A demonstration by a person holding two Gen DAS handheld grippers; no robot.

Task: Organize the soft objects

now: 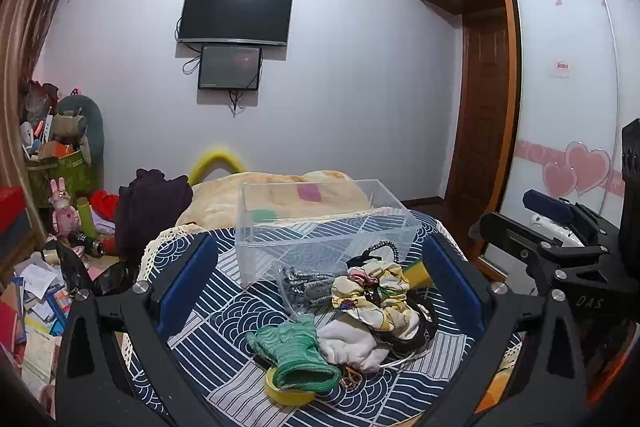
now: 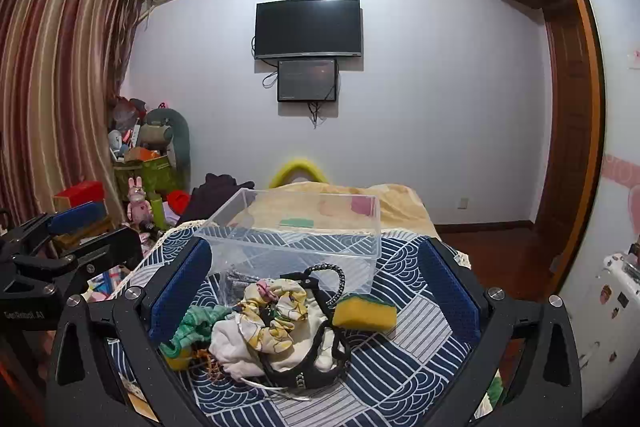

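A pile of soft things lies on the blue patterned cloth [image 1: 224,327] in front of a clear plastic box [image 1: 320,223]. It holds a green glove [image 1: 296,355], a white cloth [image 1: 352,343], a yellow-patterned scrunchie [image 1: 372,291] and a black band [image 2: 304,363]. A yellow sponge [image 2: 364,313] lies to the right of the pile. My left gripper [image 1: 316,287] is open and empty above the pile. My right gripper [image 2: 316,291] is open and empty, with the pile between its fingers. The box [image 2: 296,239] is empty.
A bag of metal screws [image 1: 308,287] and a yellow tape roll [image 1: 288,393] lie in the pile. A bed with a yellow blanket [image 1: 280,191] stands behind. Clutter covers the floor at the left [image 1: 40,299]. A wardrobe [image 1: 560,87] stands at the right.
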